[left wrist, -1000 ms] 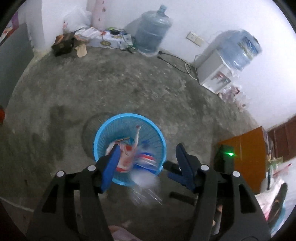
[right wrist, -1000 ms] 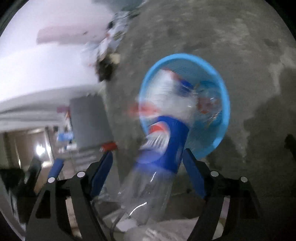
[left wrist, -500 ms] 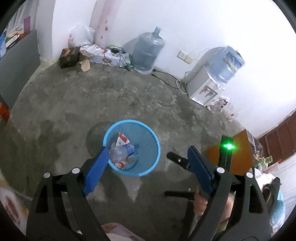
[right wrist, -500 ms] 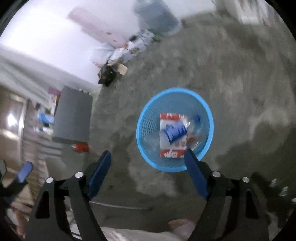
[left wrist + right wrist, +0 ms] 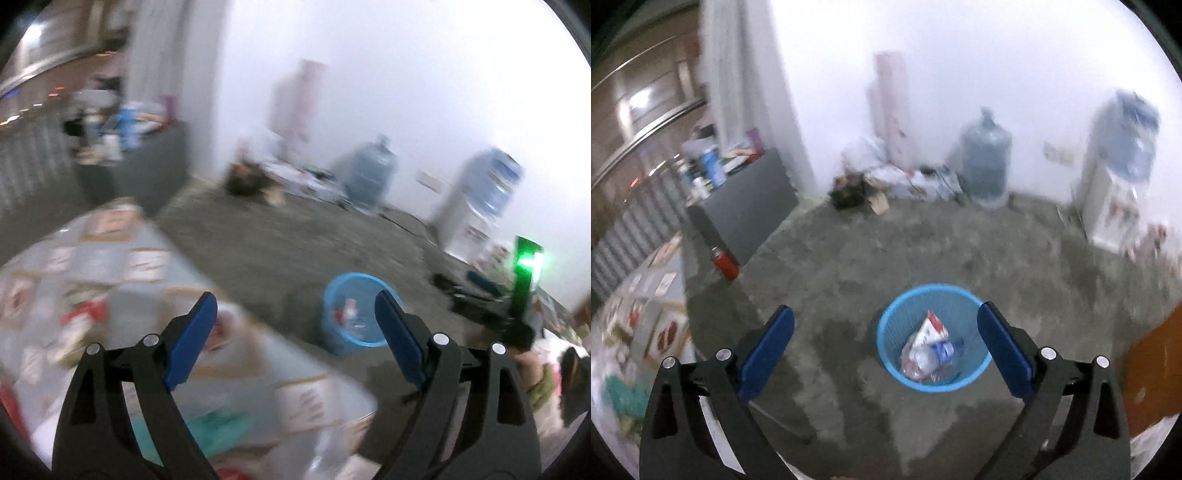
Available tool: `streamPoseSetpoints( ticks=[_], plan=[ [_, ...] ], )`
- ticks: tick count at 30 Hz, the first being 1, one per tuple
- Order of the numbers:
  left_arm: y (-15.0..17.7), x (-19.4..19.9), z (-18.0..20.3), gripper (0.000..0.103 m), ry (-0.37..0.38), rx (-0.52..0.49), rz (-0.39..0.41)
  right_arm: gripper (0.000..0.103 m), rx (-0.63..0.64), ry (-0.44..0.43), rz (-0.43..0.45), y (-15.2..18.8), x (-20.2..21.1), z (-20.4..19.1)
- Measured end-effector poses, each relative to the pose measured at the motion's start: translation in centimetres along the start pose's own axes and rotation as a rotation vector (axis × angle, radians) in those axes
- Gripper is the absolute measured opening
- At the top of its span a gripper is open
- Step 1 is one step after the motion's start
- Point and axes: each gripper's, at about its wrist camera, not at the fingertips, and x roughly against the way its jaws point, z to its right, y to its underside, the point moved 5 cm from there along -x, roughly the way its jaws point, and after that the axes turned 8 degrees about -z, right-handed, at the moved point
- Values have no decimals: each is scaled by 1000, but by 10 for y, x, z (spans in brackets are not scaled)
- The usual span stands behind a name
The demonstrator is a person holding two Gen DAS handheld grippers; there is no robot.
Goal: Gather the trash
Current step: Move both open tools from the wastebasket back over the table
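Blue basket (image 5: 934, 382) on open concrete floor (image 5: 923, 243), trash (image 5: 925, 350) inside

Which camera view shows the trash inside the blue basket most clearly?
The right wrist view: it looks down into the blue basket, showing the white and red wrapper and a bottle. The left wrist view is blurred; the basket is seen sideways, its contents only specks.
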Motion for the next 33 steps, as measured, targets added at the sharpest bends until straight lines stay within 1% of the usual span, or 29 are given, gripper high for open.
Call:
streamPoseSetpoints(
  ticks=[3, 4, 6, 7, 8, 10, 11, 13, 15, 16, 19, 21, 23, 25, 27, 30, 33],
  plan=[
    [28, 49, -55, 83, -108, 90, 63, 96, 103, 26, 56, 4, 16, -18],
    [38, 62, -70, 83, -140, 115, 76, 96, 143, 24, 75, 5, 22, -25],
    [62, 92, -106, 83, -219, 182, 92, 96, 193, 9, 89, 7, 30, -39],
    [73, 103, -119, 83, -247, 212, 97, 96, 218, -3, 93, 9, 34, -48],
    [89, 120, -138, 83, -285, 256, 105, 96, 248, -23, 99, 10, 40, -59],
    [114, 140, -159, 83, -323, 315, 123, 96, 286, -77, 139, 12, 54, -82],
    [122, 146, -167, 83, -330, 333, 124, 96, 294, -102, 154, 12, 59, -89],
    [141, 158, -178, 83, -350, 372, 129, 96, 314, -179, 186, 10, 72, -113],
    [157, 165, -188, 83, -352, 400, 138, 96, 338, -234, 196, 10, 79, -131],
    [161, 168, -190, 83, -347, 410, 142, 96, 361, -283, 192, 11, 83, -144],
    [175, 172, -192, 83, -313, 417, 163, 96, 421, -376, 158, 19, 86, -172],
    [180, 168, -188, 83, -285, 404, 163, 96, 480, -436, 142, 28, 88, -192],
    [184, 161, -183, 83, -251, 371, 150, 96, 531, -472, 130, 39, 88, -208],
    [188, 153, -178, 83, -232, 332, 127, 96, 569, -502, 104, 51, 86, -220],
    [192, 149, -176, 83, -238, 300, 107, 96, 596, -528, 78, 62, 85, -229],
    [205, 145, -176, 83, -238, 285, 80, 96, 625, -557, 58, 74, 87, -238],
    [224, 142, -179, 83, -239, 302, 48, 96, 650, -575, 38, 81, 86, -245]
  ],
)
